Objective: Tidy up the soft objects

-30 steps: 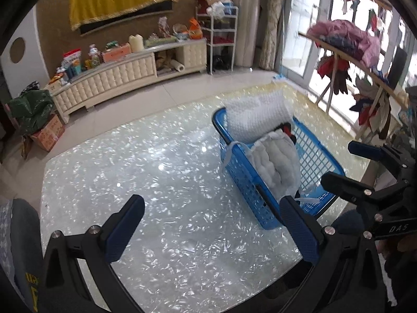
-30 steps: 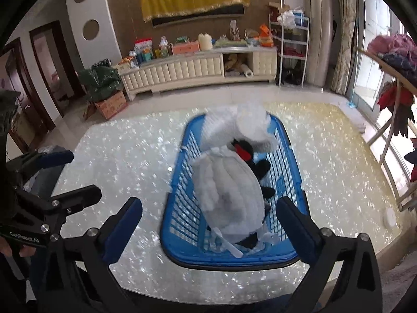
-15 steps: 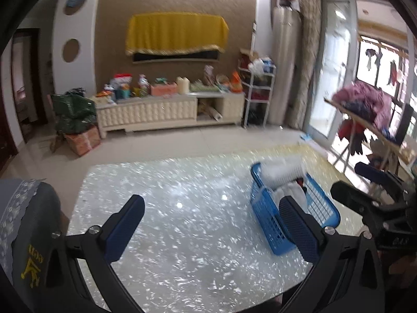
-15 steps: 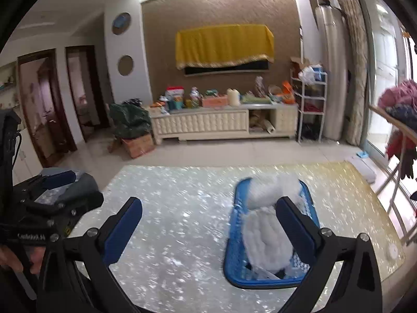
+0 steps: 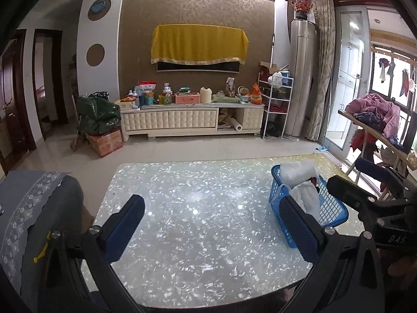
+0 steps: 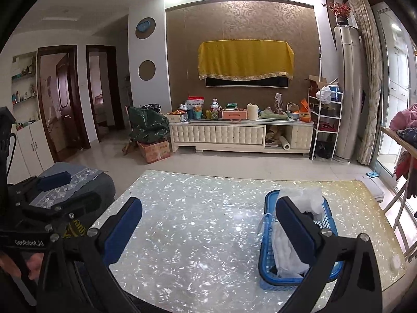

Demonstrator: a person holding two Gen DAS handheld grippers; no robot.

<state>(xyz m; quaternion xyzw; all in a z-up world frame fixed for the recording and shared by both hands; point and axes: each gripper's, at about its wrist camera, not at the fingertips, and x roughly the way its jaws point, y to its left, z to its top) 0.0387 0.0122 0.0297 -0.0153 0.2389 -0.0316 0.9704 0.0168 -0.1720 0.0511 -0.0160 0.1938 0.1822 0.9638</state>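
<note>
Both grippers, left [image 5: 212,225] and right [image 6: 217,228], gape wide, holding nothing. The blue basket [image 6: 265,266] of white padding [image 6: 284,250] sits behind each one's right finger.

The right claw's finger [image 6: 297,230] hides part of the blue basket [image 6: 265,260].

Both the left gripper [image 5: 213,228] and the right gripper [image 6: 208,230] are drawn back and raised away from the blue basket [image 6: 268,276], which is now seen farther off, level with the room beyond.
</note>
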